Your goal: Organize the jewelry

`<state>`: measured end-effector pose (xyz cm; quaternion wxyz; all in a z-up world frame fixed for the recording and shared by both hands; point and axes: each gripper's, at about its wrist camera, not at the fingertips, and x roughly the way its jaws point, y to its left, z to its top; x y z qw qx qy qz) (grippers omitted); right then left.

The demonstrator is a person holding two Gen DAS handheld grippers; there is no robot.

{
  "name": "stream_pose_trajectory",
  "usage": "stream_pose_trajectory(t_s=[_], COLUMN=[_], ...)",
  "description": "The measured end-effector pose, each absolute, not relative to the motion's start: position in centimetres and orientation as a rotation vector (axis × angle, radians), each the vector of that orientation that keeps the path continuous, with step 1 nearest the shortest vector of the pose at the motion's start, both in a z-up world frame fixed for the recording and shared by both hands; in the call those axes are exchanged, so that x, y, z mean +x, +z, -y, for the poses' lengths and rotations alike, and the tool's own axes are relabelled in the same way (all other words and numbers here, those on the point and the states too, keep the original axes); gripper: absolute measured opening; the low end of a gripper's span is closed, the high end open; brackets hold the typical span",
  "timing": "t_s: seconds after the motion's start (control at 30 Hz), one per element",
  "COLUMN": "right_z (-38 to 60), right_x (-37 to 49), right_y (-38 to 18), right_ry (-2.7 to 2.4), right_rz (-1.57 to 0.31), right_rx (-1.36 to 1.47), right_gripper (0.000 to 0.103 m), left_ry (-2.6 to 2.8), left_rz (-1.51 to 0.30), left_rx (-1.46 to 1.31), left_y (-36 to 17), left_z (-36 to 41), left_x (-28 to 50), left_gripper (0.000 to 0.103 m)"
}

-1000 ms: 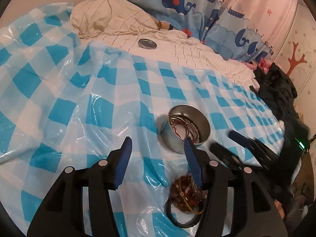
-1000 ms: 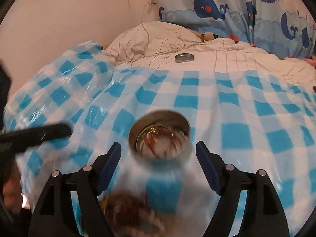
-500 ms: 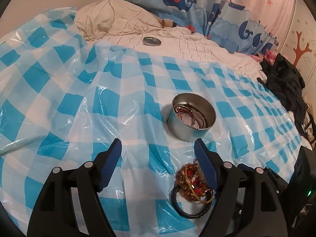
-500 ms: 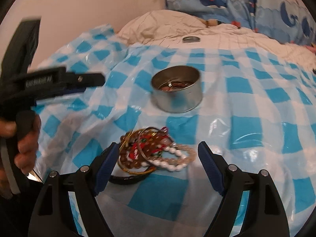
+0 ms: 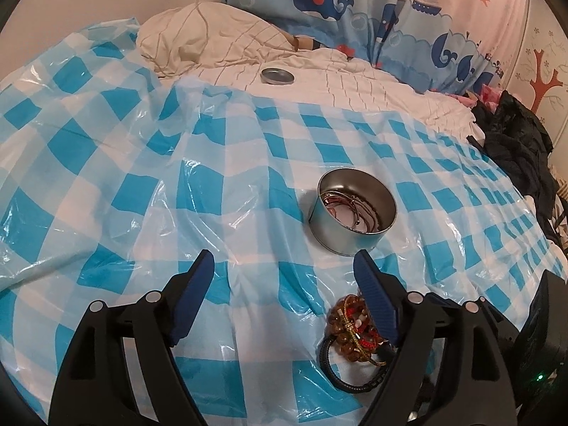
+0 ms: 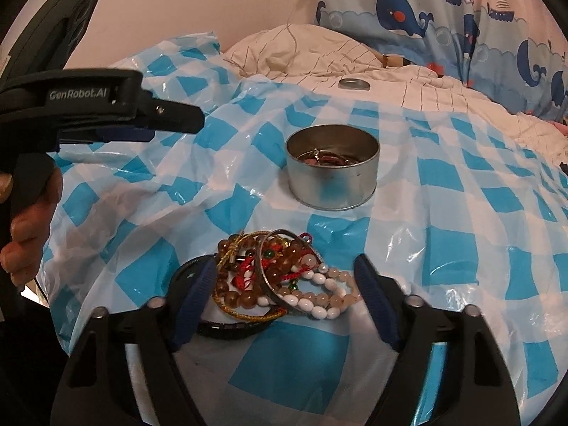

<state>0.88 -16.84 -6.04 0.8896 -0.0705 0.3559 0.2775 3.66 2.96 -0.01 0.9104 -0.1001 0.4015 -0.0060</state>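
Observation:
A pile of bead bracelets and bangles (image 6: 277, 280) lies on the blue-checked plastic sheet (image 6: 443, 184). My right gripper (image 6: 284, 284) stands low over it, its jaws closing with the pile between them; the pads do not visibly press on it. Beyond the pile stands a round metal tin (image 6: 332, 167) with a few bangles inside. In the left wrist view my left gripper (image 5: 284, 284) hovers just in front of the tin (image 5: 355, 213), its jaws opening and nothing between them. The pile (image 5: 355, 326) lies beneath its right finger. A hand (image 6: 28, 234) holds the left gripper (image 6: 191, 120) at the left.
The tin's lid (image 5: 277, 76) rests on the white striped bedding (image 5: 355, 81) behind the sheet. A cream pillow (image 5: 198, 39) and a whale-print curtain (image 5: 355, 3) are at the back. Dark clothing (image 5: 514, 142) is heaped at the right edge.
My right gripper drew back from over the tin and sank to the jewelry pile, then its jaws narrowed. The left gripper's jaws widened while it stayed nearly in place.

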Motion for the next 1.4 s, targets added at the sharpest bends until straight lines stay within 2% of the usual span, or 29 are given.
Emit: stream_pose_trajectory(t_s=[0.1, 0.23, 0.3, 0.33, 0.4, 0.43, 0.57, 0.8, 1.0, 1.17, 1.3, 1.4], right_z=[16.7, 16.1, 15.7, 15.5, 15.4, 15.7, 18.8, 24.9, 25.5, 25.4, 24.7, 24.4], right_x=[1.0, 0.9, 0.9, 0.8, 0.7, 0.7, 2.3, 5.6, 6.5, 5.9, 4.4, 4.3], right_y=[-6.3, -6.6, -7.0, -7.1, -7.0, -6.8, -6.1, -7.2, -9.1, -7.9, -4.6, -4.1], right_ry=[0.579, 0.588, 0.585, 0.591, 0.591, 0.586, 0.608, 0.609, 0.568, 0.578, 0.669, 0.668], right_rz=[-0.755, -0.759, -0.77, -0.776, -0.768, -0.764, -0.81, -0.915, -1.008, -0.914, -0.745, -0.724], right_rx=[-0.157, -0.19, -0.218, -0.226, -0.231, -0.22, 0.013, 0.444, 0.505, 0.462, 0.418, 0.389], right_gripper=[0.049, 0.037, 0.028, 0.026, 0.013, 0.011, 0.008, 0.01, 0.011, 0.009, 0.005, 0.005], left_ry=[-0.014, -0.013, -0.014, -0.013, -0.012, -0.011, -0.01, -0.012, -0.017, -0.025, -0.021, -0.034], left_rz=[-0.833, -0.834, -0.834, -0.835, -0.835, -0.835, -0.832, -0.838, -0.85, -0.851, -0.85, -0.859], left_rx=[-0.198, -0.192, -0.192, -0.192, -0.191, -0.192, -0.194, -0.187, -0.176, -0.16, -0.161, -0.155], left_y=[-0.1, -0.1, -0.1, -0.1, -0.1, -0.1, -0.3, -0.4, -0.6, -0.5, -0.5, -0.5], left_z=[-2.9, -2.8, -2.8, -2.8, -2.8, -2.8, -3.0, -2.9, -2.5, -2.2, -2.2, -2.1], left_x=[3.7, 3.6, 3.6, 3.6, 3.6, 3.6, 3.7, 3.7, 4.0, 3.9, 3.8, 3.8], left_gripper=[0.077, 0.078, 0.078, 0.078, 0.078, 0.078, 0.078, 0.078, 0.078, 0.078, 0.078, 0.078])
